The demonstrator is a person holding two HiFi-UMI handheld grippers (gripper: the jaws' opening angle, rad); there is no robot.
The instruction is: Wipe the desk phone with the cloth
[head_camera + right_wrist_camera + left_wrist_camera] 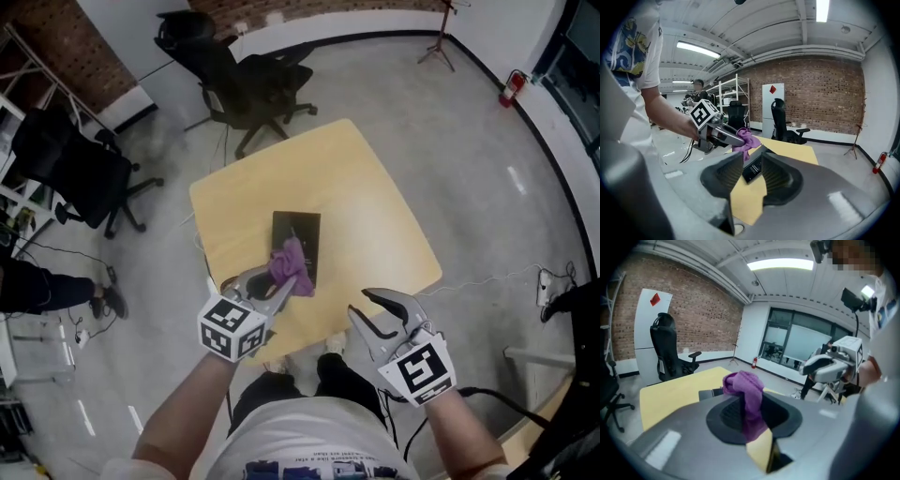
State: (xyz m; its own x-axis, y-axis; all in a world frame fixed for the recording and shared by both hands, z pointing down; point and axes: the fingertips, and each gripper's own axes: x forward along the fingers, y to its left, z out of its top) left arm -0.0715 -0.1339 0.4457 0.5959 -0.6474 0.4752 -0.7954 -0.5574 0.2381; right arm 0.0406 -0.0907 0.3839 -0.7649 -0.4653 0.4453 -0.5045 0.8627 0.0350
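Observation:
A flat black desk phone (298, 239) lies in the middle of the square yellow table (356, 187). My left gripper (291, 279) is shut on a bunched purple cloth (291, 262), which rests on the phone's near left corner. In the left gripper view the cloth (746, 394) hangs between the jaws, with the phone (711, 392) just beyond it. My right gripper (377, 317) hovers open off the table's near edge, nothing between its fingers. In the right gripper view the phone (752, 169) shows through the gap, and the left gripper (723, 133) holds the cloth (746, 139) above it.
Two black office chairs (246, 84) (75, 173) stand on the grey floor beyond the table. A seated person's legs (47, 286) show at the left edge. Cables (497, 277) run across the floor at the right, and a fire extinguisher (512, 87) stands by the far wall.

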